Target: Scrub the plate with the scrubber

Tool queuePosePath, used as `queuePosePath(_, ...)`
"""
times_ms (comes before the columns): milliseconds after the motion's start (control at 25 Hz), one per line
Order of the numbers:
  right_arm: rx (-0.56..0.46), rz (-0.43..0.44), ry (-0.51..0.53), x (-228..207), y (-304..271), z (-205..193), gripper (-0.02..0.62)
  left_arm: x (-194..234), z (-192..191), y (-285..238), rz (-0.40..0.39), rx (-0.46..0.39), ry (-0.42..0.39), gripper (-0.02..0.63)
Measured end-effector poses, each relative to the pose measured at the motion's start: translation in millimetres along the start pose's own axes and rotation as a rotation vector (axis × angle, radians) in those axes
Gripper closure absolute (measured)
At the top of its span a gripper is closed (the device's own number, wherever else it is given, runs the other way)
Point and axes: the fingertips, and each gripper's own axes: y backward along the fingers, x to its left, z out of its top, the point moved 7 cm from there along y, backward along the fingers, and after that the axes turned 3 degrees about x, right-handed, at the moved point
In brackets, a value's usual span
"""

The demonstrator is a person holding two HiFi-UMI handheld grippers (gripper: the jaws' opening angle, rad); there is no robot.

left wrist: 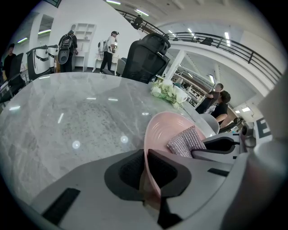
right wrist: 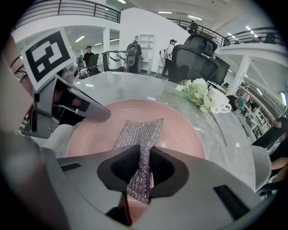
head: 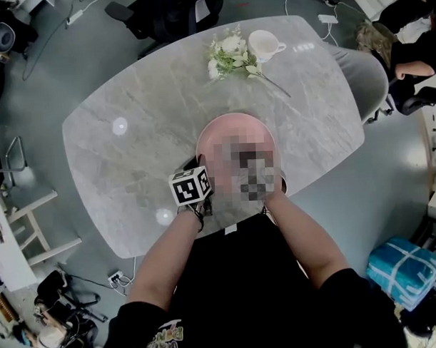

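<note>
Both clamped: left gripper (left wrist: 145,166) on plate (left wrist: 168,128) rim, right gripper (right wrist: 145,166) on scrubber (right wrist: 139,132).

Table (head: 125,166): grey marbled top before me, rounded corners, bright light spots on it.
Floor (head: 50,83): plain grey.
Seating: black office chair (head: 171,13) beyond my table; grey chair (head: 368,75) at its right end.
Upper level: railed balcony (left wrist: 234,47), white walls (left wrist: 96,18), ceiling strip lights (left wrist: 140,12).
</note>
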Motion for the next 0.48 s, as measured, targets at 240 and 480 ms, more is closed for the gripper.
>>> queuePosePath(240, 0.026, -0.069, 0.065, -19, -1, -3, 0.517, 0, 0, -1, -0.004, 0.002, 0.003, 0.565)
queuePosePath(480, 0.059, -0.147, 0.153, -38, -1, -5, 0.517, -1, 1, -1, -0.006, -0.002, -0.003, 0.566)
